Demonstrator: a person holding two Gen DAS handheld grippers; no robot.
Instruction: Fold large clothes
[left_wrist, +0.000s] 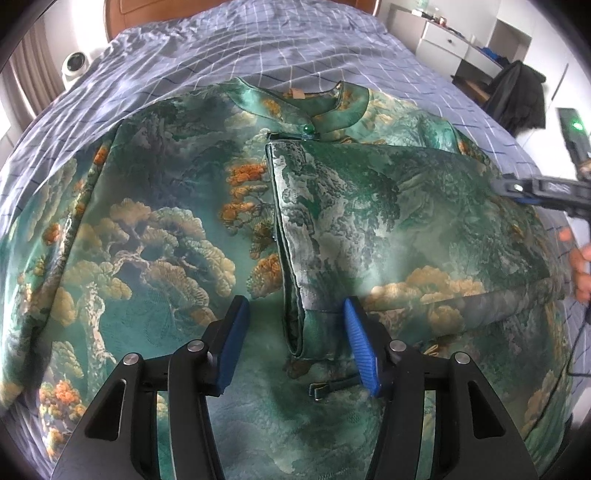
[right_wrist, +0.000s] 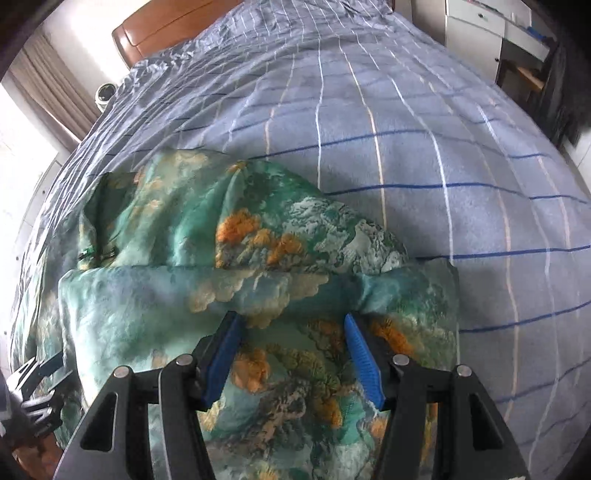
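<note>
Your bed (left_wrist: 258, 48), under its blue-grey checked cover, carries the whole job. The garment (left_wrist: 155, 229), a green brocade dress printed with pines and mountains, lies spread flat across the middle of that bed.

Its long axis runs from the wooden headboard (left_wrist: 122, 14) toward you: the stand collar (left_wrist: 332, 107) points at the headboard, and the skirt end runs out of view under your grippers.

By my reading you are early in the fold. One sleeve (left_wrist: 388, 221) has been turned in across the chest, its cuff (left_wrist: 295, 321) lying near the garment's centre line. The side of the garment away from that sleeve is spread out, with no sleeve folded in that I can see. The lengthwise folds that would bring the skirt up toward the collar look undone.

Your left gripper (left_wrist: 295, 343) hovers over the cuff with its blue fingers (left_wrist: 360, 347) apart and nothing between them. Your right gripper (right_wrist: 291, 354) sits over the garment's edge beside the bare cover; its fingers (right_wrist: 364, 358) are spread too, and the cloth lies beneath them, not pinched.
</note>
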